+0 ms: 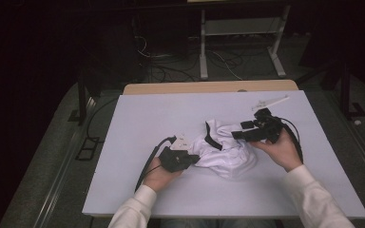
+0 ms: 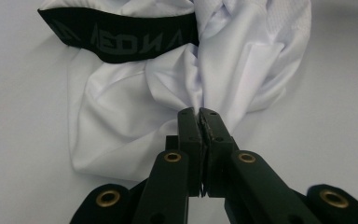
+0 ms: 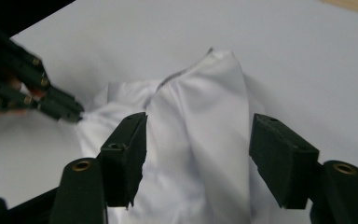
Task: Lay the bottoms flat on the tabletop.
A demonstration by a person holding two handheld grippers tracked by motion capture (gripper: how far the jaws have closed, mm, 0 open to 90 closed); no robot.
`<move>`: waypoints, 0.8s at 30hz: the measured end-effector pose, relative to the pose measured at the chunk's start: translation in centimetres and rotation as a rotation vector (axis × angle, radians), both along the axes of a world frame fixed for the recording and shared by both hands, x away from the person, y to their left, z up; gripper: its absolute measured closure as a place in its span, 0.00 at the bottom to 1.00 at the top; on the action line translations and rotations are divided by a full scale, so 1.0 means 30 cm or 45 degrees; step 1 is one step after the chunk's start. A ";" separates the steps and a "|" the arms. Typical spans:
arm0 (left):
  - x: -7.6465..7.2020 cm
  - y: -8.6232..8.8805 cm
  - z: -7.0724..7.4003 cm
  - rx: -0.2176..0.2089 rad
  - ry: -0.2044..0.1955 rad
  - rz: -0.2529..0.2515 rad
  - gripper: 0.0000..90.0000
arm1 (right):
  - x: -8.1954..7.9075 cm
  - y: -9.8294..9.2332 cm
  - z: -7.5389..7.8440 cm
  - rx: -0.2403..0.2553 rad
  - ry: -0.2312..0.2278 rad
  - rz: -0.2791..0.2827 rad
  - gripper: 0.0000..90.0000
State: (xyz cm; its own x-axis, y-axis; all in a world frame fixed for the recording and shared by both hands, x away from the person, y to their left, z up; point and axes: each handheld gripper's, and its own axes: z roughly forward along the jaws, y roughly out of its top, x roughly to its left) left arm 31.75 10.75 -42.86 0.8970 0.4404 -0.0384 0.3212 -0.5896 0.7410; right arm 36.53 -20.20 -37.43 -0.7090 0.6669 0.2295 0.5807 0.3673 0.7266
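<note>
A crumpled white garment [image 1: 225,149] with a black lettered waistband [image 2: 121,39] lies in the middle of the white table [image 1: 138,118]. My left gripper [image 1: 197,159] is at the garment's left edge, shut on a pinched fold of the white fabric [image 2: 200,95]. My right gripper [image 1: 237,134] hovers over the garment's right side, held by a hand in a white sleeve. Its jaws stand open and apart, a raised ridge of the white cloth [image 3: 200,126] between them with neither pad pressing on it. The left gripper [image 3: 77,114] also appears far off in the right gripper view.
A small white angled piece [image 1: 271,101] lies near the table's far right edge. A wooden strip [image 1: 209,87] runs along the far edge. Cables and a white metal frame [image 1: 240,42] stand on the dark floor beyond.
</note>
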 end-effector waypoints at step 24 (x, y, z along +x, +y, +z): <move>0.003 -0.003 -0.016 0.037 -0.011 -0.042 0.96 | 0.275 0.261 -0.115 -0.312 0.278 0.043 0.56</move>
State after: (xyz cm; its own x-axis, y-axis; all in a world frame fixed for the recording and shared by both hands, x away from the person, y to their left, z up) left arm 31.84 10.68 -43.33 0.9113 0.4114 -0.0181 0.2948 -0.6211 0.7262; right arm 44.79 -12.38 -40.89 -0.6835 0.6979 0.2140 0.6973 0.5375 0.4741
